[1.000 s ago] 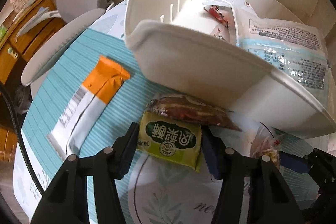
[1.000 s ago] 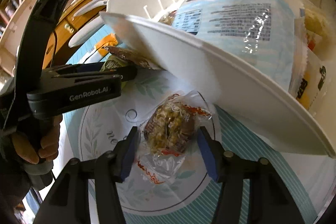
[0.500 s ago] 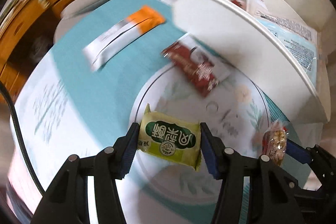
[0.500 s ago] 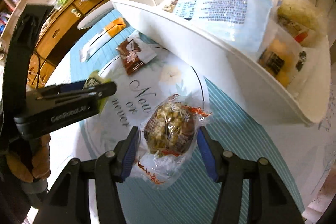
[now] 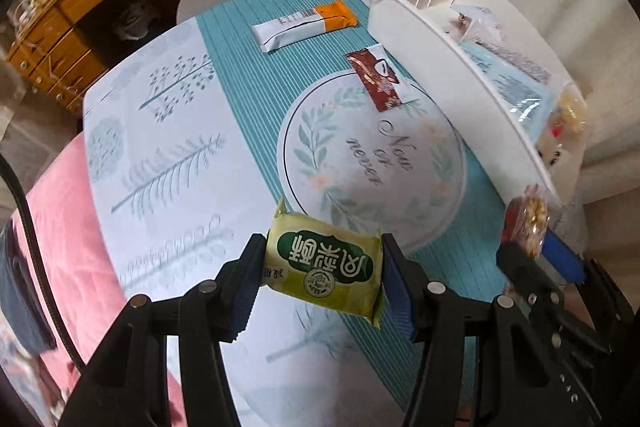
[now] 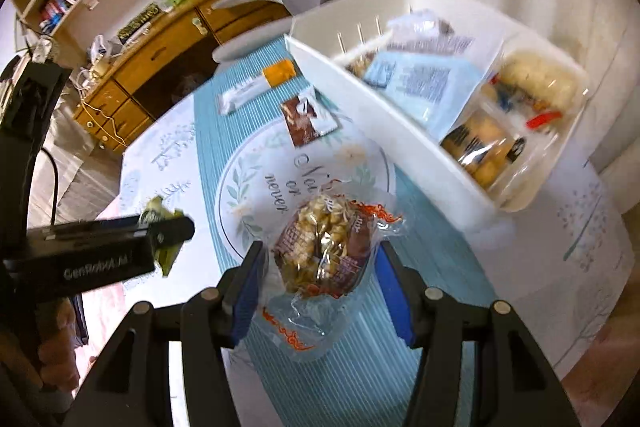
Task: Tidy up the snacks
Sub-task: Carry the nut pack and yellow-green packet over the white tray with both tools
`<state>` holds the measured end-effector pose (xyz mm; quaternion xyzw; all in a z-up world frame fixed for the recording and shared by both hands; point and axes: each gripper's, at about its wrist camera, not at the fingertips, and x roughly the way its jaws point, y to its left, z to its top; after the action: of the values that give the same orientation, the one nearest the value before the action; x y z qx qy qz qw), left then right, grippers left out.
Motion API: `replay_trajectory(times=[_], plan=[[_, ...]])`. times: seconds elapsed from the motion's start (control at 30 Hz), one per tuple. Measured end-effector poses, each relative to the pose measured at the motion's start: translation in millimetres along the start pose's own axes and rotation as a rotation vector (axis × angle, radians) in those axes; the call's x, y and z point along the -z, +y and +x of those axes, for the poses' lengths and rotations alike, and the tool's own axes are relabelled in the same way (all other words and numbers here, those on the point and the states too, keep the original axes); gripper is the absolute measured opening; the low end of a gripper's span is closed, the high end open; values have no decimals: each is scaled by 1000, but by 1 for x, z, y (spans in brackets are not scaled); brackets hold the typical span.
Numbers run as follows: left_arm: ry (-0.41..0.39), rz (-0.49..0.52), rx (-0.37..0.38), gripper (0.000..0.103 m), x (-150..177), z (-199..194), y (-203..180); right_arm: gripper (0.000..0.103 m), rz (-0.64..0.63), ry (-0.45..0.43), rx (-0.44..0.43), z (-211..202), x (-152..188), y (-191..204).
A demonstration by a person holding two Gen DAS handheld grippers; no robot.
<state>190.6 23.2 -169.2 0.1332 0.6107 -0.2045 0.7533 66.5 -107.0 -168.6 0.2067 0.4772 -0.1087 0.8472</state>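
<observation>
A: Two-handed lifting, and going well: clamping the green pack (image 5: 324, 269) between the left fingers (image 5: 248, 279), pinching the nut pack (image 6: 324, 247) between the right fingers (image 6: 246, 279), and keeping both clear of the surface (image 5: 248, 99).

B: Comparing with a second ago: sitting low against the near wall of the bin (image 5: 440, 43) then, hanging higher and drawn back from it now. Holding both grips at the same width throughout, too.

A: Also noticing the red sachet (image 5: 376, 81). Half covering the green pack a second ago, lying free now, just beside the bin wall.

B: Meaning what for the sorting?

A: Probably finishing the pick-up and heading for the drop. Still needing to carry both packs over the wall and into the bin, which is already holding several bags.

B: And leaving the sachet and the orange bar (image 5: 304, 25) lying out on the surface for later, well apart from both grippers.

A: Watching the nut pack, though: gripping mostly loose, crinkly wrapper, so possibly slipping on the way.
</observation>
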Motion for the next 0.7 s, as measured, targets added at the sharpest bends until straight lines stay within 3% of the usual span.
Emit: replay_trajectory(times=[0.3,0.7], plan=[[-80,-81,42,55,28,-50,-27,56,-53,-87,14,-55,-2,-20],[-166,-216,123,55,37,-66,-79,56,-118,-159,-54,-90,-32,-63]])
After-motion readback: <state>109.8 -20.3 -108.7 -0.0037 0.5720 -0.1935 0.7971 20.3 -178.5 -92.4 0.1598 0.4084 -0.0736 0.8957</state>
